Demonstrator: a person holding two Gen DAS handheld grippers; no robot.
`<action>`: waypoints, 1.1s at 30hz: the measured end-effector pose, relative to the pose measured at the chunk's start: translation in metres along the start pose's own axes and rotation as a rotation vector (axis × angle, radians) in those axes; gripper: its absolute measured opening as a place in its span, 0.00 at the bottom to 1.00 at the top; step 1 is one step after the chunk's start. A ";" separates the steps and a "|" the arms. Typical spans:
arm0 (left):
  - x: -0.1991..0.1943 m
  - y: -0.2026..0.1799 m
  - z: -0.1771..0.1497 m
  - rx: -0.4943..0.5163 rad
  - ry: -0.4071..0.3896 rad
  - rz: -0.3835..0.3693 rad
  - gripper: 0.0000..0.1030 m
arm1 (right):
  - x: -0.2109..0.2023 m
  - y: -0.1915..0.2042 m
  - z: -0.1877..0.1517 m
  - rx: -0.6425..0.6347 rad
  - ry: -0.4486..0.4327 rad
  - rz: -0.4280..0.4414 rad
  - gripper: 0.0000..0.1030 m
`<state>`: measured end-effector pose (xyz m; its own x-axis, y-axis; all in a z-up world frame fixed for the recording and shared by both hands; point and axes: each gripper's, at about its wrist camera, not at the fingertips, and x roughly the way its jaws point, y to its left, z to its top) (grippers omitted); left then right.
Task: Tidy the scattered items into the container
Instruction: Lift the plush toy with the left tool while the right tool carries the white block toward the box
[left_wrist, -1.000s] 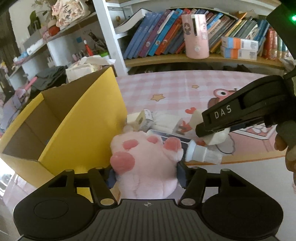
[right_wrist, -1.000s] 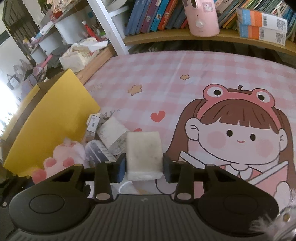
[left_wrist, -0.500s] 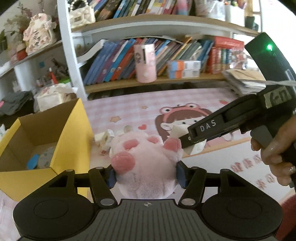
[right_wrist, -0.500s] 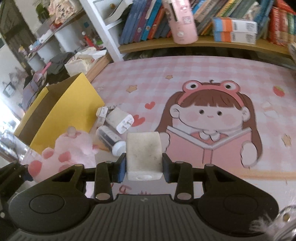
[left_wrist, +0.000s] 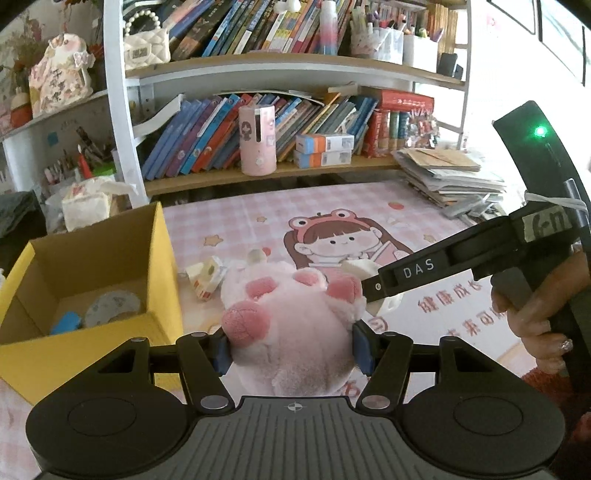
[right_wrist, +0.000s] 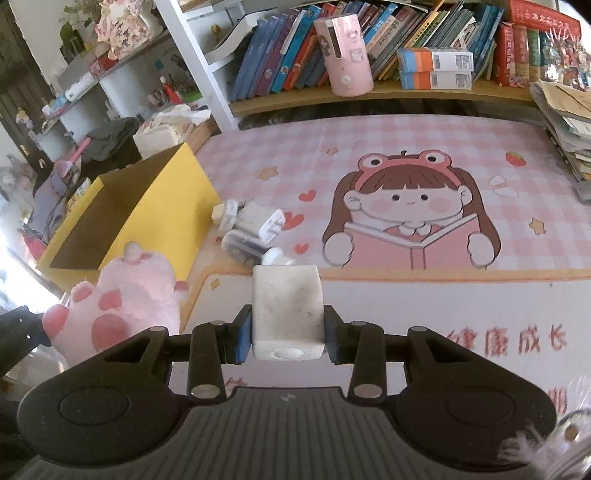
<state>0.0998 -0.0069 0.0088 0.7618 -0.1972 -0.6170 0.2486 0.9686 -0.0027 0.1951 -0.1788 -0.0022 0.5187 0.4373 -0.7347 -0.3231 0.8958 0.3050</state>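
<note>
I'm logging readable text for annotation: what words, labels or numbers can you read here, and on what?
"DAS": on the arm of the right hand-held gripper.
"健康成长": red print on the pink mat.
Book spines, orange-blue boxes' barcode labels, small carton: too small to read.

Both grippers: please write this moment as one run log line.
left gripper: shut on pink plush | right gripper: shut on white block | yellow box: open

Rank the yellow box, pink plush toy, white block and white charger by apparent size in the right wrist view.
1. yellow box
2. pink plush toy
3. white block; nearness enlarges it
4. white charger
</note>
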 end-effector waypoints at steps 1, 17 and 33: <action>-0.005 0.006 -0.004 0.007 -0.001 -0.014 0.59 | -0.001 0.007 -0.004 0.006 -0.005 -0.009 0.35; -0.079 0.110 -0.060 0.078 0.008 -0.165 0.59 | -0.007 0.144 -0.074 0.098 -0.024 -0.117 0.35; -0.123 0.178 -0.099 -0.006 0.009 -0.134 0.59 | 0.006 0.236 -0.097 -0.009 0.019 -0.105 0.35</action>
<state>-0.0088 0.2044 0.0062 0.7164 -0.3240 -0.6179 0.3446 0.9344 -0.0905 0.0451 0.0274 0.0071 0.5353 0.3396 -0.7734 -0.2750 0.9358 0.2206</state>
